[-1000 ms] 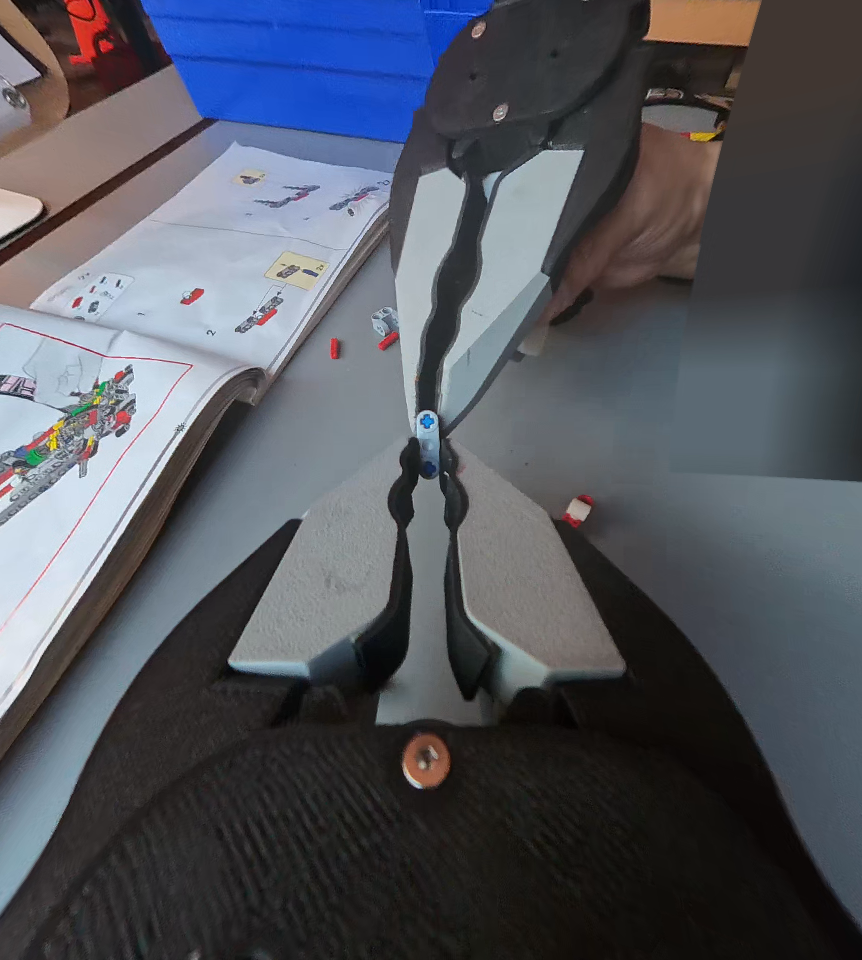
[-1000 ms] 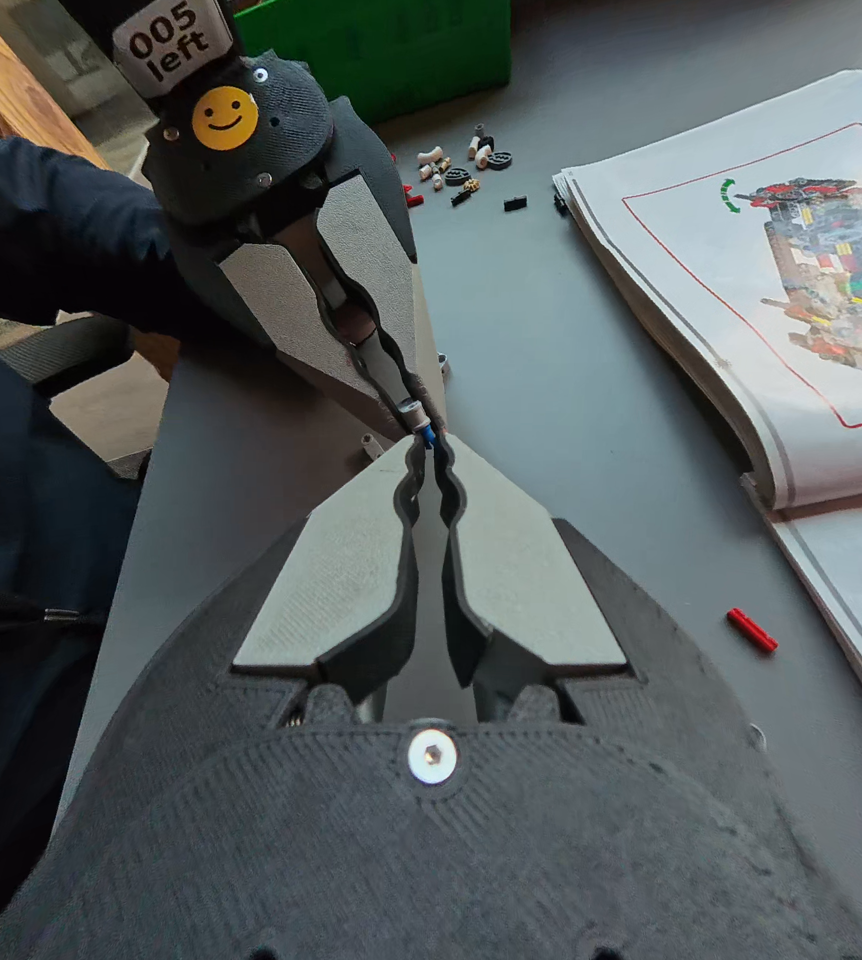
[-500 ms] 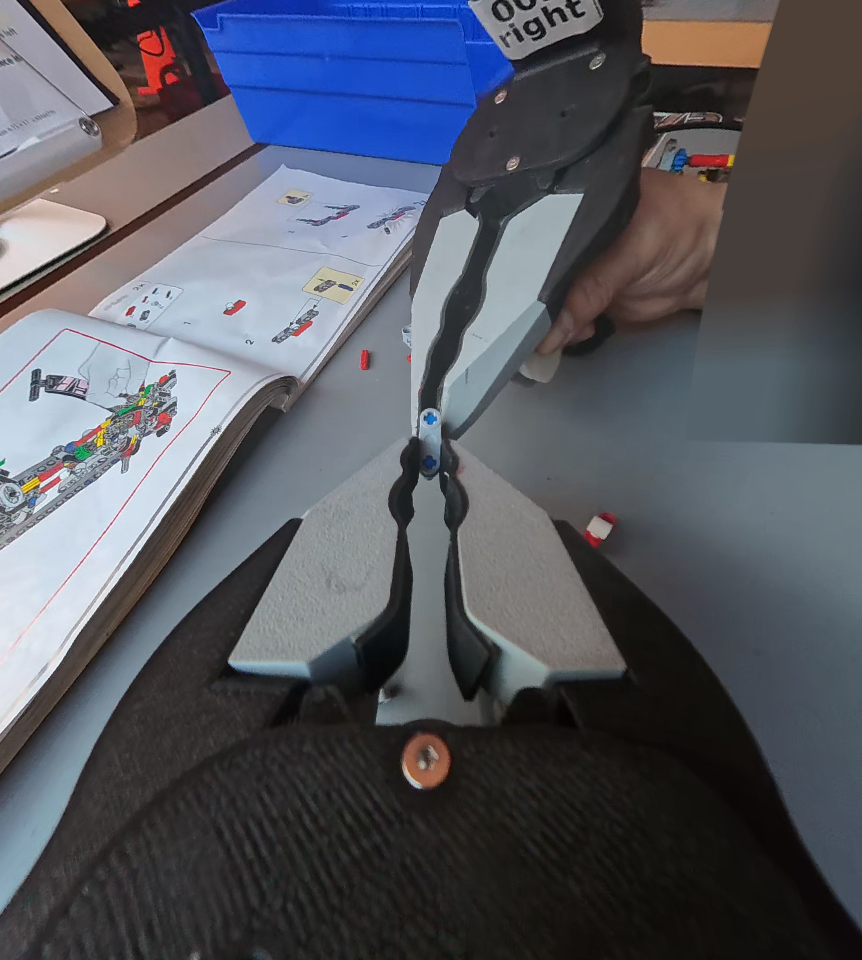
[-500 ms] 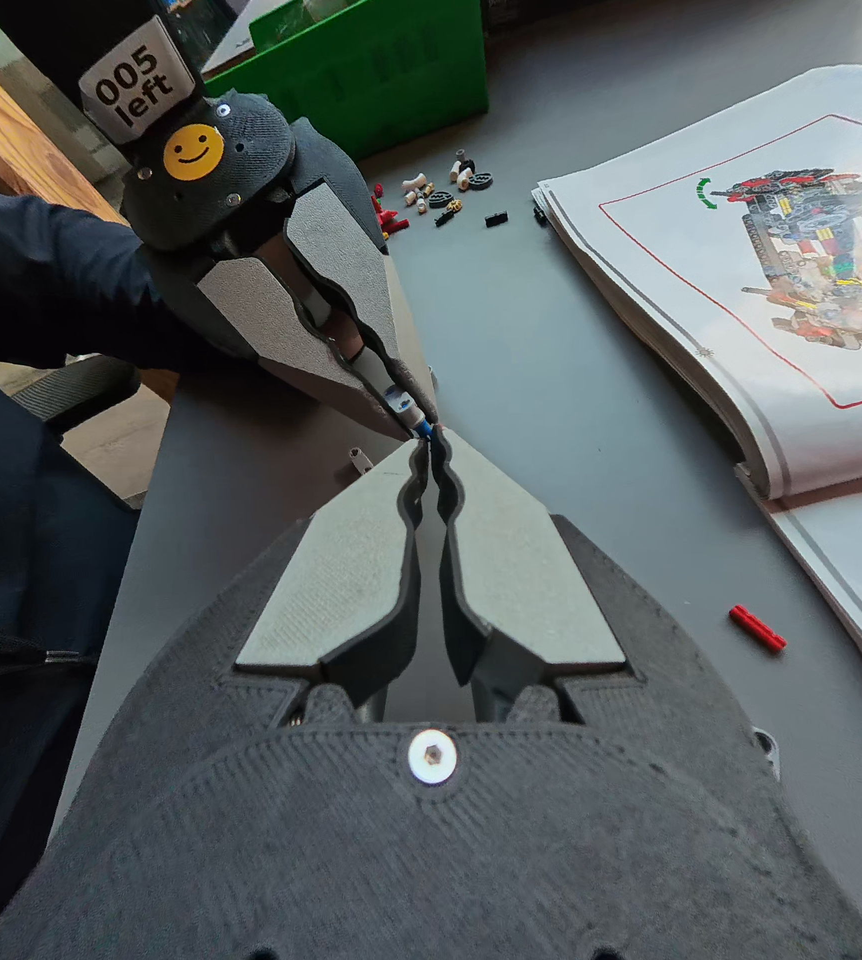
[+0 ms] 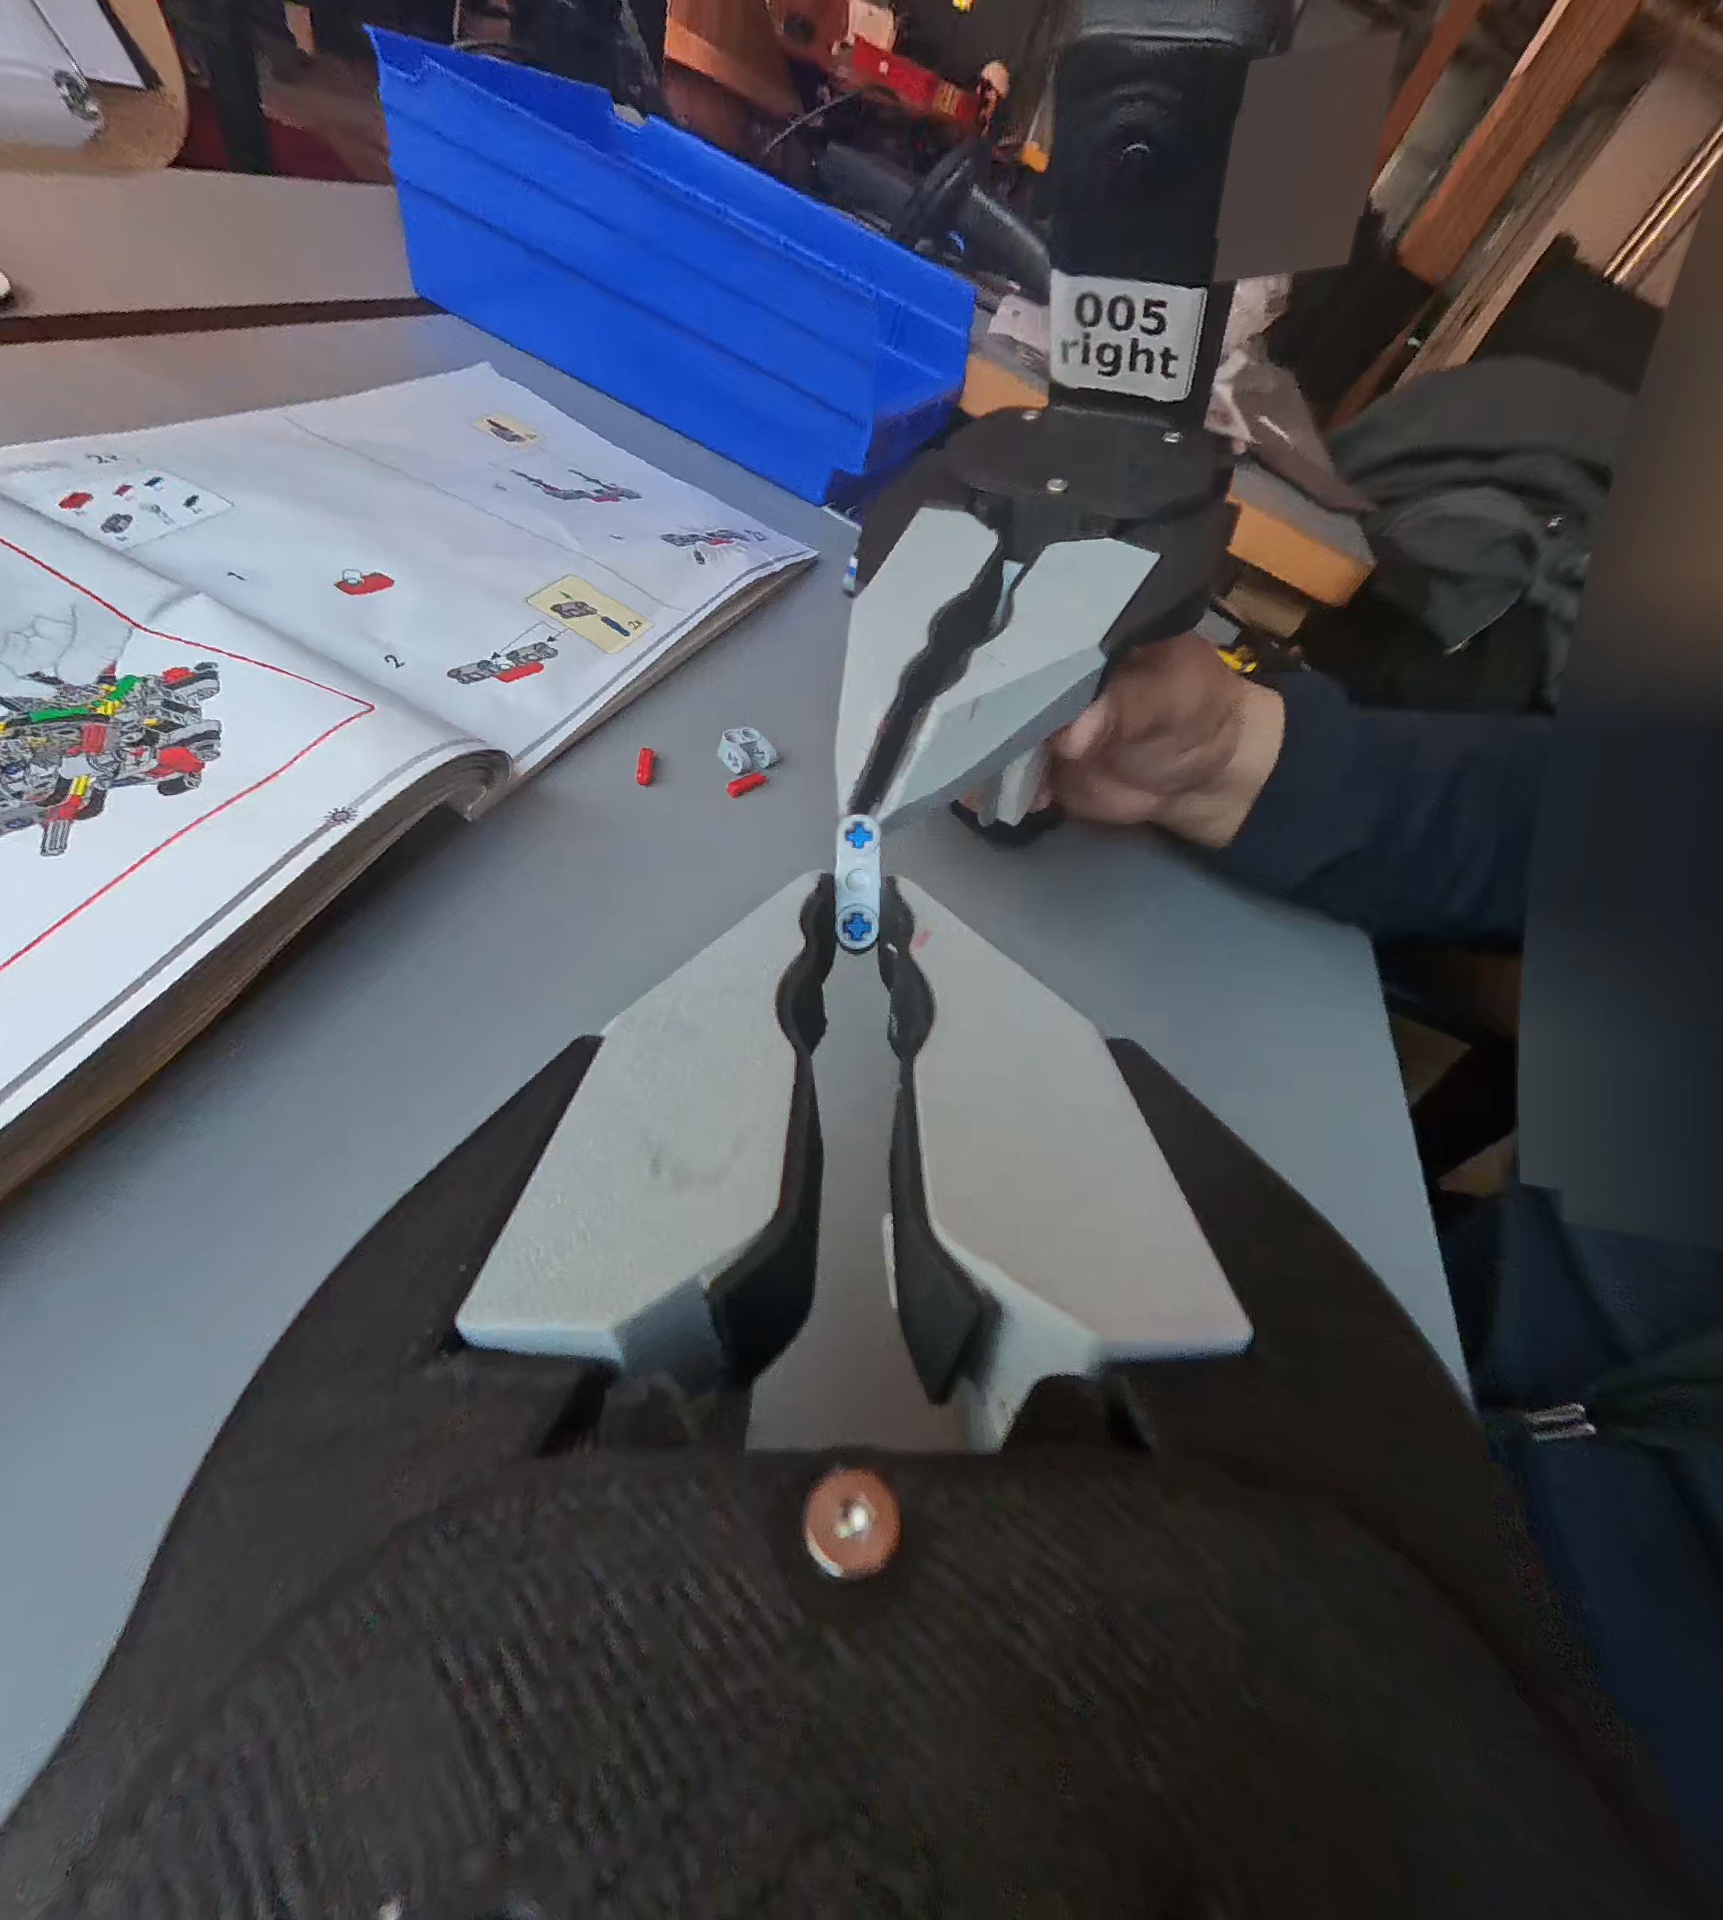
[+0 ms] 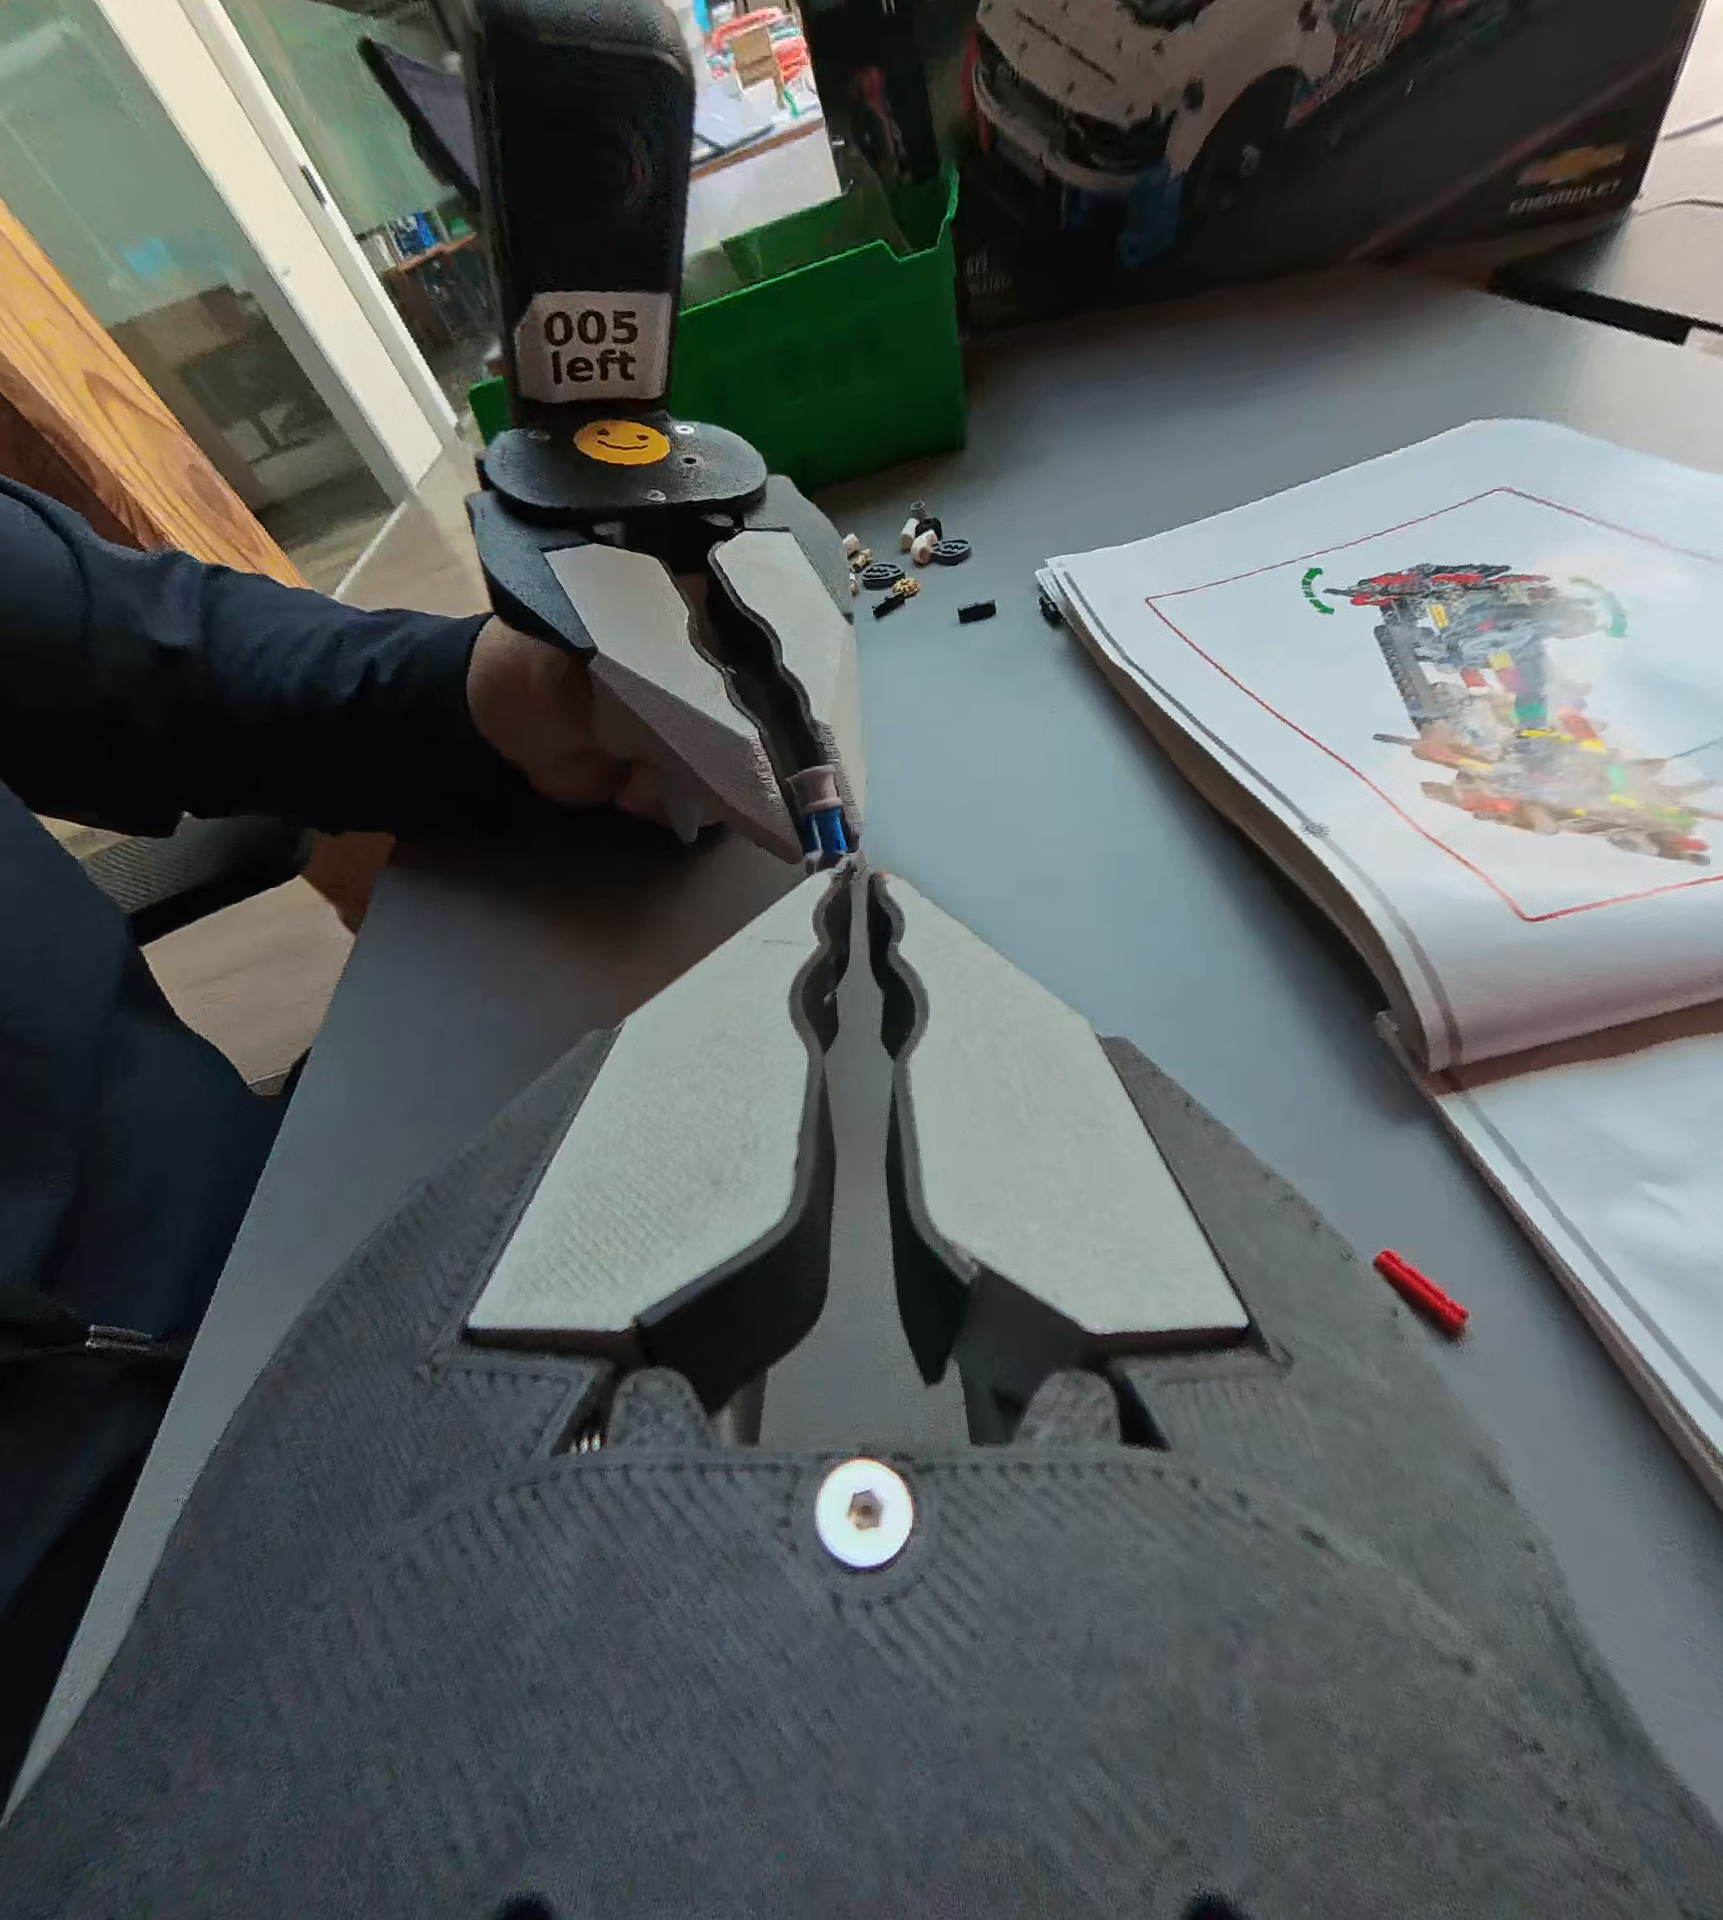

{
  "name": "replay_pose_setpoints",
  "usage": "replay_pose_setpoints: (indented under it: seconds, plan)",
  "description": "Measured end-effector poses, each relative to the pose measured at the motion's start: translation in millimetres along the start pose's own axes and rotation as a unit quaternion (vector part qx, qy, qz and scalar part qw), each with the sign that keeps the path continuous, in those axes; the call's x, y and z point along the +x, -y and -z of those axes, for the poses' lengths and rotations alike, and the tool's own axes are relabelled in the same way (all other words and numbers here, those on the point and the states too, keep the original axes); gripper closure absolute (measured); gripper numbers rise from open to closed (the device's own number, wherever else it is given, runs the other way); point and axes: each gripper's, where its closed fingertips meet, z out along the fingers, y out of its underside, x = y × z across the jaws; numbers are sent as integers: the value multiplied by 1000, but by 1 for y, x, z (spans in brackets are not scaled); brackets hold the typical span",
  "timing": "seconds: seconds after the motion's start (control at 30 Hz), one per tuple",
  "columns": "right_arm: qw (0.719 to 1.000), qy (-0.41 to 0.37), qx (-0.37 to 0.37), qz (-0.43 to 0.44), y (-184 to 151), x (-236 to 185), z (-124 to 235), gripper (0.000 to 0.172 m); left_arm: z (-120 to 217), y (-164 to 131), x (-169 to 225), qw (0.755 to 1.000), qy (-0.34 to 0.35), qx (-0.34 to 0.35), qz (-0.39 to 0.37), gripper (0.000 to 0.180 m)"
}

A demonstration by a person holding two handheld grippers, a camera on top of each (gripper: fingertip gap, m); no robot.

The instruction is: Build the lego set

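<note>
My left gripper (image 5: 857,914) is shut on a short light grey beam (image 5: 858,878) with a blue cross pin in each end. The beam stands upright out of the fingertips, above the grey table (image 5: 421,987). The right wrist view shows the same piece edge-on in that gripper (image 6: 815,831), with a blue pin (image 6: 821,826) and a grey-brown bush (image 6: 815,784) behind it. My right gripper (image 6: 852,883) is shut. Its tips meet the beam's free end, and in the left wrist view it (image 5: 867,816) comes down onto that end from above. I cannot see anything between its pads.
An open instruction booklet (image 5: 265,623) lies to the left, also in the right wrist view (image 6: 1459,727). Two red pins (image 5: 644,766) and a grey connector (image 5: 745,746) lie by it. Blue bin (image 5: 649,270), green bin (image 6: 815,353), dark box (image 6: 1304,135), loose small parts (image 6: 914,561), red pin (image 6: 1420,1290). The grippers are tip to tip, or close to it.
Both grippers have tilted more upright, so more of the room behind shows. The tips stay together at the beam. The left gripper's hold on the beam is unchanged.
</note>
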Motion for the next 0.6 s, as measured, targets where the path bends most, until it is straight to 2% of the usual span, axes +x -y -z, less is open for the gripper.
replay_pose_setpoints:
  seconds: [0.07, 0.33, 0.6]
  plan:
    - [1000, 10, 10, 11, 5, -5, 0, 162, -1, 0, 3, 1000, -17, -1, 16, 175]
    - [998, 30, -6, 48, 2, -14, -5, 171, -3, 2, 12, 996, -63, 10, 59, 175]
    - [998, 61, 11, 11, 6, -16, -7, 170, -4, 2, 13, 995, -73, 11, 71, 175]
